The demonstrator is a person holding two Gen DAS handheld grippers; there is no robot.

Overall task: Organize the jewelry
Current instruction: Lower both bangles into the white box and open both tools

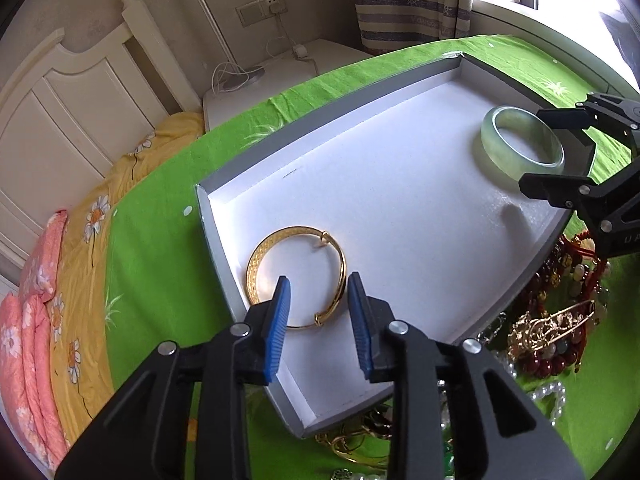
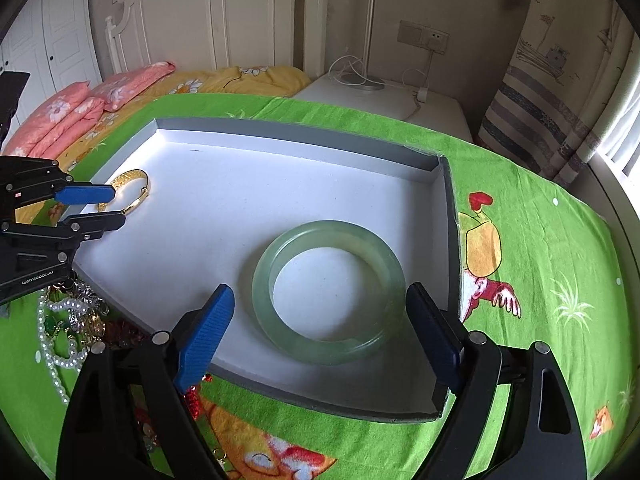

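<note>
Left wrist view: shallow grey tray (image 1: 208,204) with a white floor, set on a green cloth (image 1: 160,264) over the counter. Gold bangle (image 1: 295,278) lying flat in the tray's near-left corner. Left gripper (image 1: 318,304) above it, jaws parted and clear of the metal — one blue pad (image 1: 279,320) over the ring's near edge, the other just outside it. Pale green jade bangle (image 1: 522,142) flat at the tray's far right, the right gripper (image 1: 560,152) straddling it. Heap of mixed jewelry (image 1: 552,320) — red beads, gold chains, pearls — on the cloth beside the tray's near-right wall. Right wrist view: jade bangle (image 2: 328,292) flat on the tray floor near the right wall (image 2: 450,216). Right gripper (image 2: 320,328) with jaws spread wide, one pad on each side of the ring; contact on the right pad cannot be told. Gold bangle (image 2: 134,190) at the far left, left gripper (image 2: 100,206) over it. Pearl strand (image 2: 50,344) and beads on the cloth at left.
</note>
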